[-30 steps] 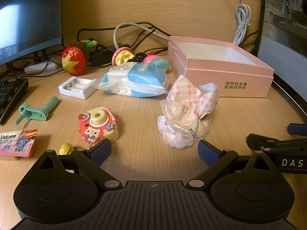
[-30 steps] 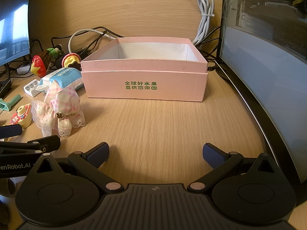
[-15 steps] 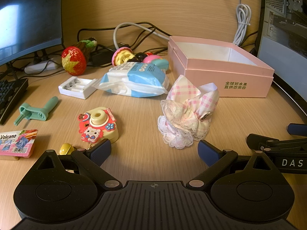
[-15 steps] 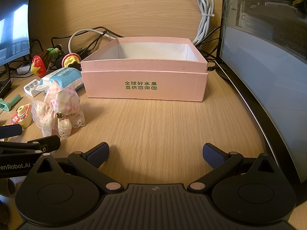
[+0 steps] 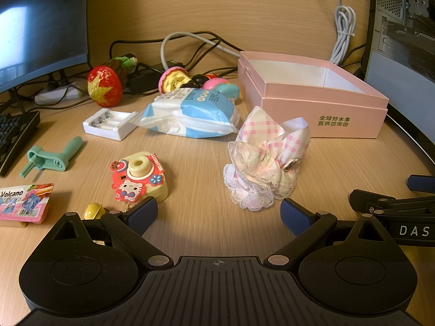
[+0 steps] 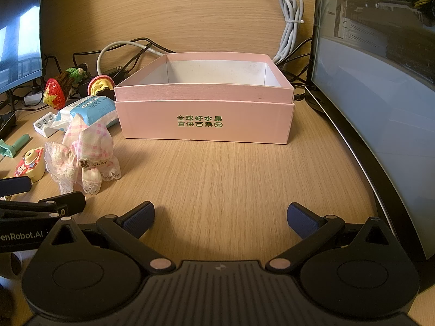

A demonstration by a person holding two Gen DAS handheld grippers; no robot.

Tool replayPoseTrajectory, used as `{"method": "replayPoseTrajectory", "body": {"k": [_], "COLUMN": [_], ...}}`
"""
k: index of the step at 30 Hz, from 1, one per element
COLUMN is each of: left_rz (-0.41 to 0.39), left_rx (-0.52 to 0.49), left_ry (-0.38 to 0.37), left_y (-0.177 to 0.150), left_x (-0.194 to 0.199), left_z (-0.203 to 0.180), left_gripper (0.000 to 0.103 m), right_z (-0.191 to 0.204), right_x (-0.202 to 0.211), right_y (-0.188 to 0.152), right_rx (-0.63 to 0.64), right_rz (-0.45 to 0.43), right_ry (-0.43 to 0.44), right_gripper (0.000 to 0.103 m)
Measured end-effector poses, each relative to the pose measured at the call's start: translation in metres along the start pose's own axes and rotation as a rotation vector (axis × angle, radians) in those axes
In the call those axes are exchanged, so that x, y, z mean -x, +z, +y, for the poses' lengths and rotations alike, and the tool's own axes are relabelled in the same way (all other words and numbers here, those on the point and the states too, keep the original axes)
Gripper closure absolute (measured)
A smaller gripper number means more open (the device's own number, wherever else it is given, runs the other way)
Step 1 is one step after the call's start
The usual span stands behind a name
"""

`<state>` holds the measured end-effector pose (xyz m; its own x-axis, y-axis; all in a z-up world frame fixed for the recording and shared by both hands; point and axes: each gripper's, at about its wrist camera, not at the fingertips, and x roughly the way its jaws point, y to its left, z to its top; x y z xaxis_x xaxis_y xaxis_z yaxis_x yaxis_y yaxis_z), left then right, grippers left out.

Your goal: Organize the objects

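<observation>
An open pink box (image 5: 320,108) stands at the back right of the desk; it also shows in the right wrist view (image 6: 206,119) and looks empty. A pink checked lace scrunchie (image 5: 265,163) lies just ahead of my left gripper (image 5: 218,214), which is open and empty. A toy camera (image 5: 140,176), blue wipes pack (image 5: 190,114), white battery case (image 5: 108,123), green tool (image 5: 51,157), strawberry toy (image 5: 104,85) and snack pack (image 5: 23,202) lie to the left. My right gripper (image 6: 220,218) is open and empty, in front of the box.
A keyboard (image 5: 13,135) and monitor (image 5: 40,27) stand at the left. A monitor (image 6: 375,114) and PC case stand at the right. Cables (image 5: 190,40) run along the back wall. Small round toys (image 5: 201,82) sit behind the wipes.
</observation>
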<state>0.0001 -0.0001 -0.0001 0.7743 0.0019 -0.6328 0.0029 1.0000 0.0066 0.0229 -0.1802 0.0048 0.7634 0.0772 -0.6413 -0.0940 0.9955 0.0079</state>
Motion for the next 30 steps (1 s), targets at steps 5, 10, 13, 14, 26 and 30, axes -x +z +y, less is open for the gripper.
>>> {"method": "replayPoseTrajectory", "body": {"k": [5, 10, 13, 14, 26, 30], "left_rz": [0.0, 0.0, 0.0, 0.0, 0.0, 0.0], "left_rx": [0.0, 0.0, 0.0, 0.0, -0.002, -0.002], "left_ry": [0.0, 0.0, 0.0, 0.0, 0.0, 0.0], "left_y": [0.0, 0.0, 0.0, 0.0, 0.0, 0.0], "left_x": [0.0, 0.0, 0.0, 0.0, 0.0, 0.0], "left_z": [0.0, 0.0, 0.0001, 0.0, 0.0, -0.0001], "left_gripper": [0.003, 0.003, 0.003, 0.003, 0.003, 0.003], "right_z": [0.0001, 0.0001, 0.0001, 0.0001, 0.0001, 0.0001], "right_x": [0.0002, 0.0002, 0.0002, 0.0002, 0.0002, 0.0001], "right_y": [0.0004, 0.0004, 0.0004, 0.0004, 0.0004, 0.0002], "right_rx": [0.0, 0.0, 0.0, 0.0, 0.0, -0.001], "right_rz": [0.0, 0.0, 0.0, 0.0, 0.0, 0.002], "right_ry": [0.0, 0.0, 0.0, 0.0, 0.0, 0.0], "right_gripper": [0.0, 0.0, 0.0, 0.0, 0.0, 0.0]}}
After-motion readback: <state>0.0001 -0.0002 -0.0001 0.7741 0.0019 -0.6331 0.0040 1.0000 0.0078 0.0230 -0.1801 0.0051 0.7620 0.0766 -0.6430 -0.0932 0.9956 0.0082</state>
